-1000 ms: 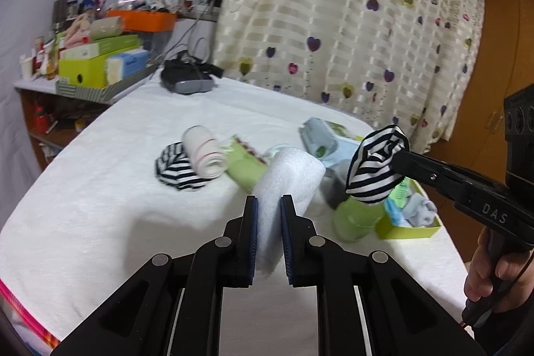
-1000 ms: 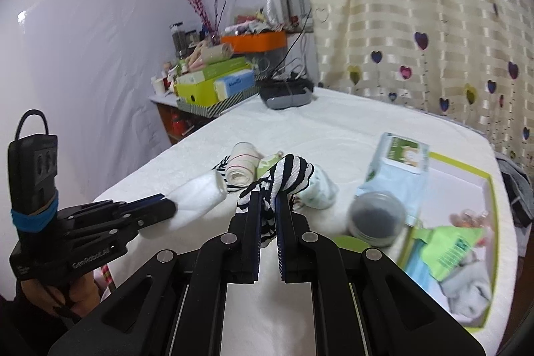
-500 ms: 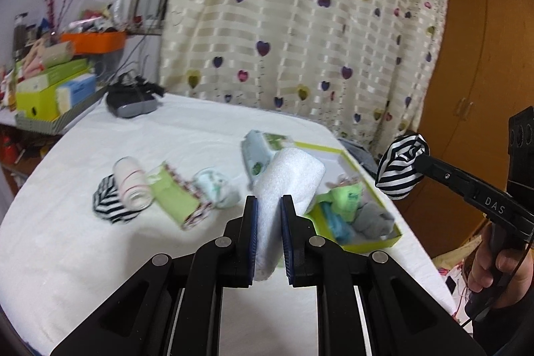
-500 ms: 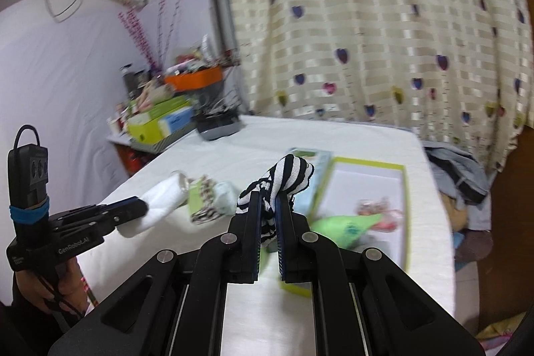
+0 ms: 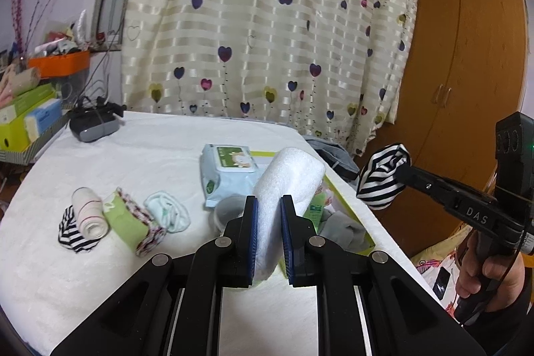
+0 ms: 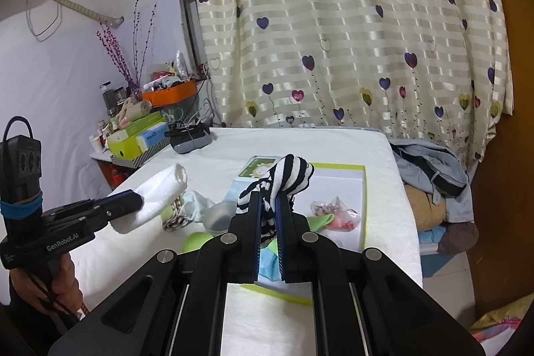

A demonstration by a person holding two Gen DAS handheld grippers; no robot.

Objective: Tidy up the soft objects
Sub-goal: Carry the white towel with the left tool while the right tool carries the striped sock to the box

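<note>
- Left wrist view: the left gripper point(image 5: 268, 234) has its blue pads clamped on a rolled white towel point(image 5: 287, 189), which sticks up and forward, off the bed.
- Right wrist view: the right gripper point(image 6: 268, 219) is closed tight on a bunched black-and-white striped sock point(image 6: 283, 179) (the fabric bulges above the pads).
- Landmark: the lime-edged tray point(image 6: 363, 199) near the bed's right edge. It already holds a green cloth, a grey sock point(image 5: 347, 229) and a small plastic-wrapped item.
- Just changed: a second ago both cameras looked over the loose pile in the middle of the bed; now both have swung toward the tray, and the towel and sock have travelled with them. The towel now shows over the tray's near-left corner, the striped sock above or just short of its near end.
- My reading: the carry is nearly done, and the release into the tray comes next.
- Left behind, on the bed left of the tray: a second striped sock point(image 5: 71, 234), a cream bandage-like roll point(image 5: 88, 216), a green floral-trimmed cloth point(image 5: 128, 224) and a pale mint sock point(image 5: 168, 214).
- Wet-wipes pack point(image 5: 230, 174) lies touching the tray's left side, with a round lidded tub point(image 5: 227, 212) just in front of it.
</note>
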